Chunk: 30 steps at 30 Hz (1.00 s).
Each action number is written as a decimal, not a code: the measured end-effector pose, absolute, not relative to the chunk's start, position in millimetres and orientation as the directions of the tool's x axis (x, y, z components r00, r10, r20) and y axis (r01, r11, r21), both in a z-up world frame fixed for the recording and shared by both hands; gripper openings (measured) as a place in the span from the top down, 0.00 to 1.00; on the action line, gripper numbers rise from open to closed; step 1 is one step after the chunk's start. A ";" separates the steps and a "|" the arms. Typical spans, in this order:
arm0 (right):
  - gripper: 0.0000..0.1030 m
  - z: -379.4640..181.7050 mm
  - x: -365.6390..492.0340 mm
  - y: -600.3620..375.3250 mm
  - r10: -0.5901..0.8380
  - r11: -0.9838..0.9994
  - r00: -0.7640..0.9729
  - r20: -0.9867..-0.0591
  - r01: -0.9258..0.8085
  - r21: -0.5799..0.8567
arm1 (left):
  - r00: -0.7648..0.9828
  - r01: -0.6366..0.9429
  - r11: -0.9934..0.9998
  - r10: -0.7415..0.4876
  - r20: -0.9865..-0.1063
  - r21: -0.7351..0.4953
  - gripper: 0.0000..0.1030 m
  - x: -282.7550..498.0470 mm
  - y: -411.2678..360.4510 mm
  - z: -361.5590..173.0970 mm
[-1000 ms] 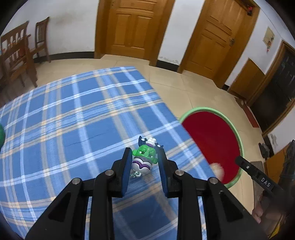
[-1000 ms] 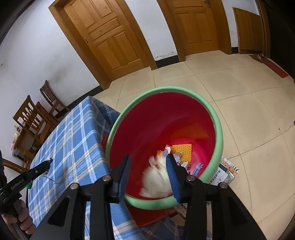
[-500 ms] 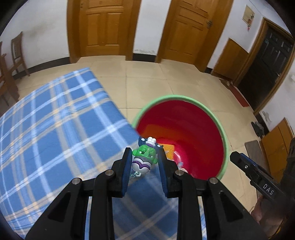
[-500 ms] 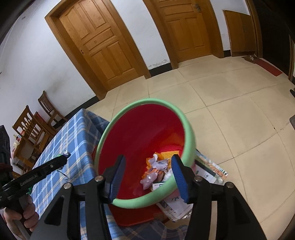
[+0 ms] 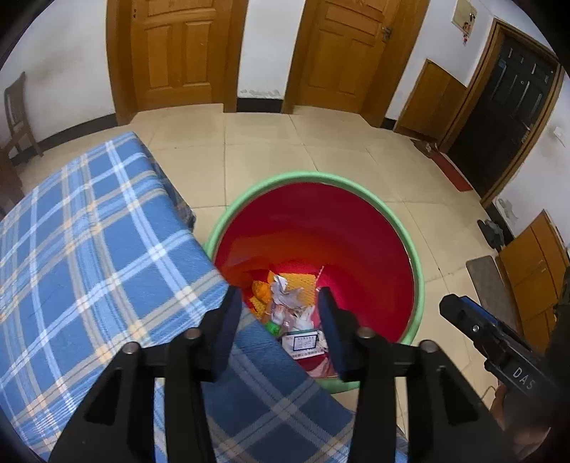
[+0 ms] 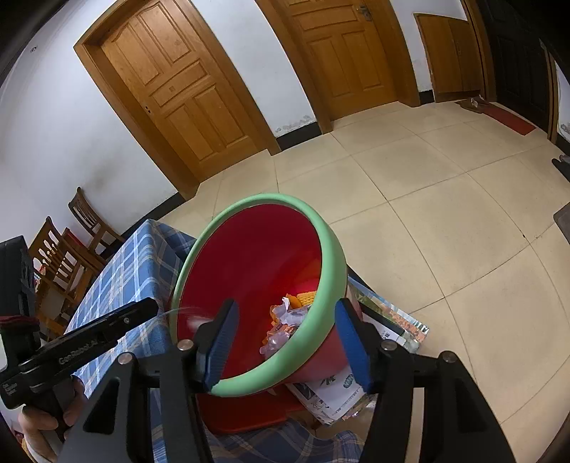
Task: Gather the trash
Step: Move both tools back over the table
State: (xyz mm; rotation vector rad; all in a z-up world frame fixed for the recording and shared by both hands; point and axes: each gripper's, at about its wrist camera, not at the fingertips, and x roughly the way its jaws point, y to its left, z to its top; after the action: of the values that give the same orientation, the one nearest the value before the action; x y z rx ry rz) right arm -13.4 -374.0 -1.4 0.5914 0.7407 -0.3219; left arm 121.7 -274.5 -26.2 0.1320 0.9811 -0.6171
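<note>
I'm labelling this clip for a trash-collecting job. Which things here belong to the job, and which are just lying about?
Part of the job:
- red bin with green rim
- trash pile inside it
- left gripper, jaws opening, nothing between them
- right gripper, jaws opening, empty

Just lying about:
- plaid tablecloth
- wooden chairs
- papers on the floor beside the bin
- doors

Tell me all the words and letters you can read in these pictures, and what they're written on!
"DAS": on the right gripper, seen from the left wrist camera; the word may run on out of view.
"Gen Robot.AI", roughly: on the left gripper, seen from the right wrist camera; blurred.
Blue-and-white card in the red bin: print too small to read.
Papers under the bin: too blurred.
Wall poster: too small.
</note>
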 end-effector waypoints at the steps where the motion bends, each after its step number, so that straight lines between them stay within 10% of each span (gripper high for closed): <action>1: 0.41 -1.0 -13.1 -372.7 -0.068 0.793 0.702 -0.709 0.469 0.389 | 0.407 0.540 0.826 -0.426 -0.808 -0.163 0.52 121.0 -274.6 -25.6; 30: 0.11 45.1 1.7 -260.5 0.020 0.909 0.756 -0.654 0.258 0.327 | 0.601 0.187 0.965 -0.259 -0.756 -0.182 0.22 81.4 -107.1 3.9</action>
State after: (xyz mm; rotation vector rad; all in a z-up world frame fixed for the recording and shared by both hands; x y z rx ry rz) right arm 1.7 -260.5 45.1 0.4175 0.7064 -0.1335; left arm 81.4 -107.1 3.9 -0.0865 0.8892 -0.2589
